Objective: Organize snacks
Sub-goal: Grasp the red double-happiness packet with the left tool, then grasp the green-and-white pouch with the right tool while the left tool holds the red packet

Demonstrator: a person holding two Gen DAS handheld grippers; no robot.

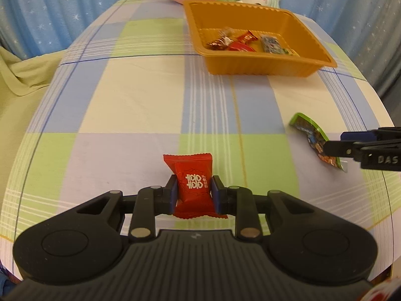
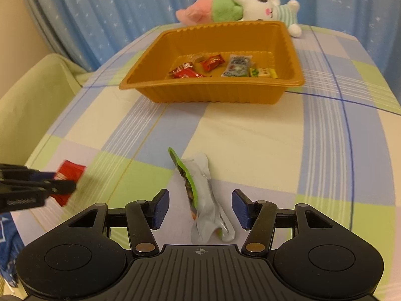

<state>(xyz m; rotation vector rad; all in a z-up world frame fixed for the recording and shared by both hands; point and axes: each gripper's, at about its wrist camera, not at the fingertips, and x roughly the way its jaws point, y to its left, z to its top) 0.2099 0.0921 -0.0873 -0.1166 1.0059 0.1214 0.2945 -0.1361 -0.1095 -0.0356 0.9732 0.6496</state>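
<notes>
My left gripper (image 1: pixel 193 190) is shut on a red candy packet (image 1: pixel 191 179) with white characters, low over the checked tablecloth; it also shows at the left of the right wrist view (image 2: pixel 69 175). My right gripper (image 2: pixel 200 207) is open, its blue pads on either side of a green and silver snack pouch (image 2: pixel 203 200) lying on the cloth. That pouch shows at the right of the left wrist view (image 1: pixel 313 138), next to the right gripper's fingers (image 1: pixel 363 148). An orange tray (image 1: pixel 250 67) (image 2: pixel 200 92) at the back holds several wrapped snacks.
Two plush toys, pink-green (image 2: pixel 208 10) and white (image 2: pixel 265 6), lie behind the tray at the table's far edge. A blue starred curtain (image 2: pixel 112 12) hangs behind. A light green cloth (image 1: pixel 22 80) lies off the table's left side.
</notes>
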